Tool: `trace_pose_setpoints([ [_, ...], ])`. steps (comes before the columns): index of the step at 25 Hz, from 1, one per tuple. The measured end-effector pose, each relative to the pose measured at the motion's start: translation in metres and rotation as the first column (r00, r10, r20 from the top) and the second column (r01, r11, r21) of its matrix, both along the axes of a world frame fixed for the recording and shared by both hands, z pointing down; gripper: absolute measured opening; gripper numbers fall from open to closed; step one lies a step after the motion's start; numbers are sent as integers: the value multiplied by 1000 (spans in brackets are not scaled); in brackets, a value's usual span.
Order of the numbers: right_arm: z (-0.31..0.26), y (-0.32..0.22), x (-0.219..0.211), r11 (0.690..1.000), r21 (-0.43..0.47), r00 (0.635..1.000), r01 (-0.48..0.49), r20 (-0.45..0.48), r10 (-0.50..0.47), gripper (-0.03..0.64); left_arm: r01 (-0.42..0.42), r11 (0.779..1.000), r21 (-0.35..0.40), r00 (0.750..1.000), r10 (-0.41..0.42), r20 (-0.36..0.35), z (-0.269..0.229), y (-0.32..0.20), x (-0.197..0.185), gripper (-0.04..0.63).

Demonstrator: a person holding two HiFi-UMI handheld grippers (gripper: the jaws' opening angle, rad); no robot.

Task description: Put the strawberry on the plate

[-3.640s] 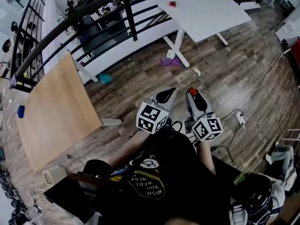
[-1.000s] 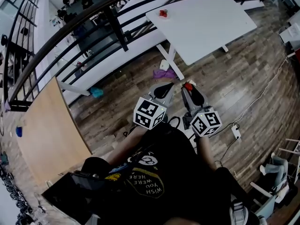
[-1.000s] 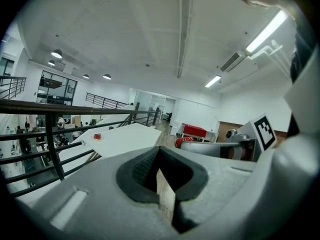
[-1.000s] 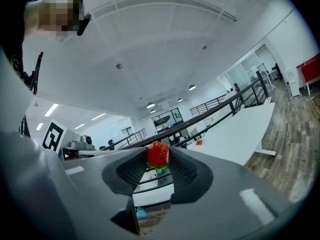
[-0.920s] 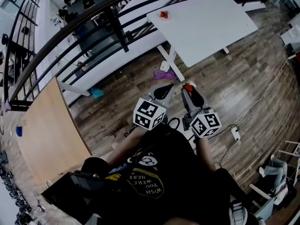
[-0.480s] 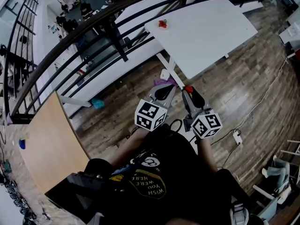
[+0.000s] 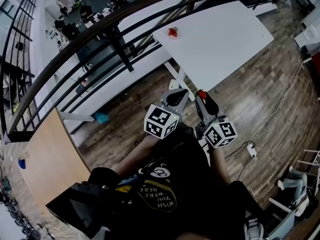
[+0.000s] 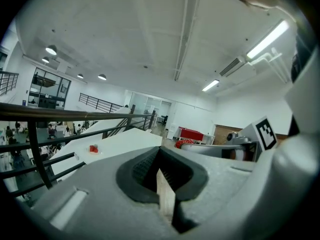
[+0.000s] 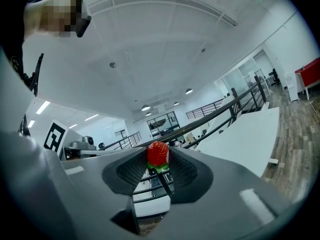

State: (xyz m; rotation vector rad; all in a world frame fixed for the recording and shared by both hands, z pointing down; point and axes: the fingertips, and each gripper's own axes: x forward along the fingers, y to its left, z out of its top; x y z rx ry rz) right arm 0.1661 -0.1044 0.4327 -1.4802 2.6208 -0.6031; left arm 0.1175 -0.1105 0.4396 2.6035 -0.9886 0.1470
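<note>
A red strawberry (image 9: pixel 158 154) with a green cap sits between the jaws of my right gripper (image 9: pixel 159 160), which is shut on it. In the head view this gripper (image 7: pixel 202 95) is held at chest height over the wooden floor, with the strawberry (image 7: pixel 201 93) at its tip. My left gripper (image 7: pixel 172 98) is beside it, its jaws closed with nothing between them (image 8: pixel 161 176). Far ahead, a small plate (image 7: pixel 172 34) with a red item on it rests near the far left corner of a white table (image 7: pixel 220 34). The plate (image 8: pixel 93 151) also shows in the left gripper view.
A black railing (image 7: pixel 115 39) runs behind the white table. A light wooden table (image 7: pixel 50 159) stands at the left. On the floor lie a power strip with its cable (image 7: pixel 251 150) and a teal item (image 7: pixel 101 117). The person's dark shirt fills the bottom.
The white table and plate have come nearer and lower in the head view. Both grippers stay side by side, the strawberry still held in the right one.
</note>
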Motion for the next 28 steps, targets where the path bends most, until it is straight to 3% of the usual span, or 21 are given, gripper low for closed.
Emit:
trace_pose_setpoints([
  [3, 4, -14, -3, 1000, -17, 1000, 12, 4, -12, 137, -4, 1000, -26, 1000, 4, -4, 9, -11, 3, 0],
  [14, 3, -88, -1, 997, -16, 997, 71, 9, -71, 137, 63, 998, 10, 998, -63, 13, -3, -81, -2, 0],
  [21, 13, -124, 10, 989, 11, 989, 145, 8, -145, 137, 94, 995, 30, 995, -95, 36, 11, -117, 17, 0],
  [28, 17, -173, 32, 988, -23, 988, 153, 26, -153, 137, 114, 994, -6, 993, -113, 44, 13, -162, 36, 0],
])
